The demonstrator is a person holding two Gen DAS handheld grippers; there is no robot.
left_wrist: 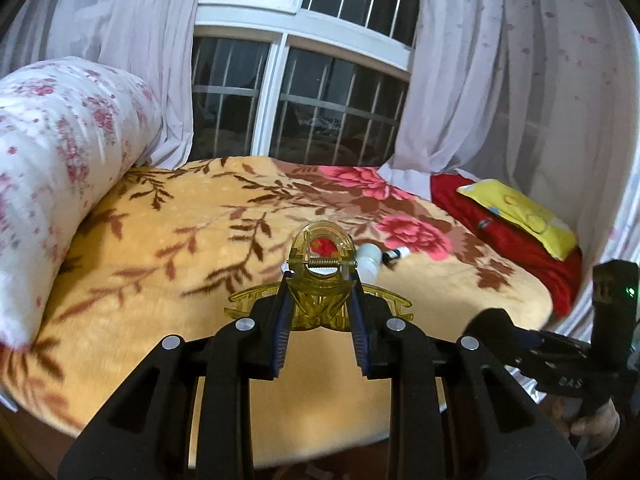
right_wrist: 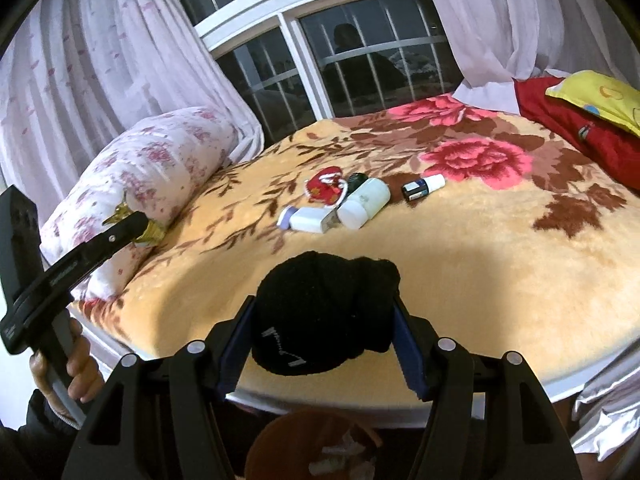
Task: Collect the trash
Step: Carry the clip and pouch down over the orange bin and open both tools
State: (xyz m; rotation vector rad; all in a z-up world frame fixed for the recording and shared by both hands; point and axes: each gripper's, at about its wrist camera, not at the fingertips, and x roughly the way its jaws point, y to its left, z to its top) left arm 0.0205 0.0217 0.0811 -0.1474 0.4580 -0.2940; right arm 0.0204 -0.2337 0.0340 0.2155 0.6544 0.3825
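Black knit sock bundle (right_wrist: pixel 326 320), soft and light, squeezed mid-body in right gripper (right_wrist: pixel 326 344) jaws above orange bin (right_wrist: pixel 264 444); rigid, brittle amber hair claw (left_wrist: pixel 322 280) clamped at hinge in left gripper (left_wrist: pixel 320 336).

Black plastic tongs (left_wrist: pixel 320 312) with blue ribbed pads (left_wrist: pixel 282 330), silver round screws; bare-skinned hand (right_wrist: pixel 80 368), dark sleeve.
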